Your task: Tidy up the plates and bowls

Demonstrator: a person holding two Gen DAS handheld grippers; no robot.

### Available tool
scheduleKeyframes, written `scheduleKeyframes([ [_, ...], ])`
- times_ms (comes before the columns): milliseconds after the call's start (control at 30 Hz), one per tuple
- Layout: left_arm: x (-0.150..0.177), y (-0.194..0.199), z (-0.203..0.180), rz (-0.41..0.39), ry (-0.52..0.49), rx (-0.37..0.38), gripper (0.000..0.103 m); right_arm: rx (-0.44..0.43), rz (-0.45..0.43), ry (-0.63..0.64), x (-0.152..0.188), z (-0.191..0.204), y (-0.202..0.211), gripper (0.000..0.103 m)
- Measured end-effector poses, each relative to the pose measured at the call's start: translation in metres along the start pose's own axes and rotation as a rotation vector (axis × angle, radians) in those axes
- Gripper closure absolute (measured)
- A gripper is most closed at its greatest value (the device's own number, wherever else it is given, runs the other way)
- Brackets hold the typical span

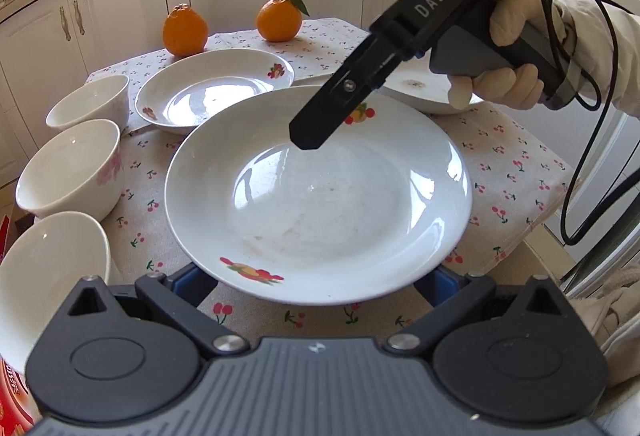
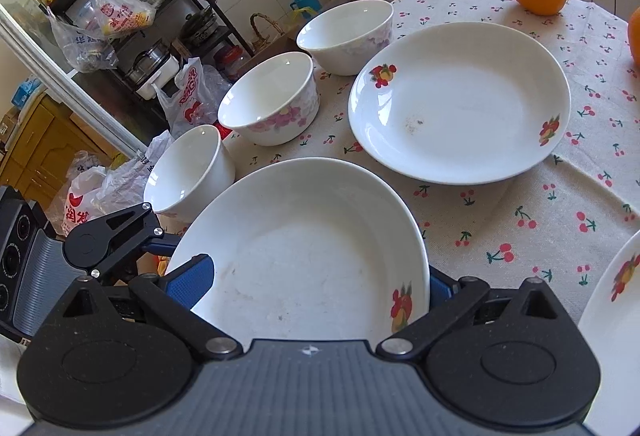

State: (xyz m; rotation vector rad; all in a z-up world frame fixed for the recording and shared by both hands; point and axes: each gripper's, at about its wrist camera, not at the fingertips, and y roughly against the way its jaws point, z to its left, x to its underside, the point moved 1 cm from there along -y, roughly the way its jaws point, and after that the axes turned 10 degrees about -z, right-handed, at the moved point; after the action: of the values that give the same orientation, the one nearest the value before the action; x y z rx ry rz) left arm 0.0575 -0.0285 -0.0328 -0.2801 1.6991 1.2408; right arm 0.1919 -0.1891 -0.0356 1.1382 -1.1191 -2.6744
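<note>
A large white plate with fruit decals [image 1: 320, 203] [image 2: 304, 256] lies nearest both grippers on the cherry-print tablecloth [image 1: 512, 171]. My left gripper [image 1: 316, 276] is open, and its blue fingers [image 1: 188, 282] reach under the plate's near rim. My right gripper [image 2: 314, 284] [image 1: 306, 139] is open too, straddling the opposite rim. Its left pad [image 2: 188, 284] lies over the plate's inside and the other pad sits behind the plate. A second decal plate [image 1: 216, 87] [image 2: 460, 103] and a third [image 1: 424, 91] [image 2: 616, 316] rest further off. Three white bowls [image 1: 90, 99] [image 1: 70, 167] [image 1: 48, 276] line the left edge.
Two oranges [image 1: 185, 31] [image 1: 279, 20] sit at the table's far side. A gloved hand [image 1: 512, 23] holds the right gripper, with its black cable [image 1: 580, 155] hanging off the table's right edge. Beyond the bowls, bags and a shelf rack [image 2: 132, 15] crowd the floor.
</note>
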Motion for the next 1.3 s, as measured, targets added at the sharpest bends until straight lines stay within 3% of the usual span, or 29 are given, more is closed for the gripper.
scheduleKeyframes([
  [700,-0.069,-0.053,-0.034,-0.006,-0.1,0.151,0.001,0.148,-0.143,-0.065,0.012,-0.055,0.088,0.0],
  [1300,-0.102,-0.12,-0.079,0.019,-0.167,0.257,0.001,0.261,-0.218,-0.14,0.035,-0.116,0.143,0.0],
])
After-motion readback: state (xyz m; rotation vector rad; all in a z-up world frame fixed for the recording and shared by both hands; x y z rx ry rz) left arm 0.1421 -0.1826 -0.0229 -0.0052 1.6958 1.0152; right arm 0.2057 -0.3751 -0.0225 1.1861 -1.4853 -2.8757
